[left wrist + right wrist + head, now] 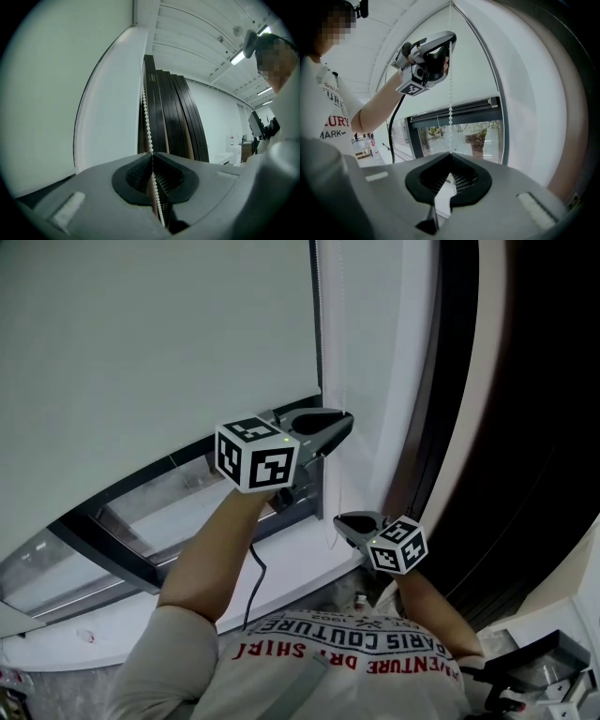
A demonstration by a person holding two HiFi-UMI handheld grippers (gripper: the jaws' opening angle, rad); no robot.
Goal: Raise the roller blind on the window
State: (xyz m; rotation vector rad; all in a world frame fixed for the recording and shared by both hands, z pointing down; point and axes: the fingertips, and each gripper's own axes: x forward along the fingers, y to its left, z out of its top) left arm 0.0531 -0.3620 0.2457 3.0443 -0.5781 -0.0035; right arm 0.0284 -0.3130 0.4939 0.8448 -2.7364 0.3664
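Left tongs [152,154] and, lower, right tongs [450,153] both pinch the chain [146,117] just right of the blind's [141,362] edge.

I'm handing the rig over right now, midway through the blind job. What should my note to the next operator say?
The left hand-held gripper is shut on the bead chain, the higher grip of the two.
The right hand-held gripper is shut lower down. The chain runs straight into its jaw tips, so it looks clamped there too.
The roller blind covers most of the window. Only a strip of glass shows below its bottom bar.
Done: both grips are on the chain.
Left: pull the chain, probably hand over hand, until the blind is up.
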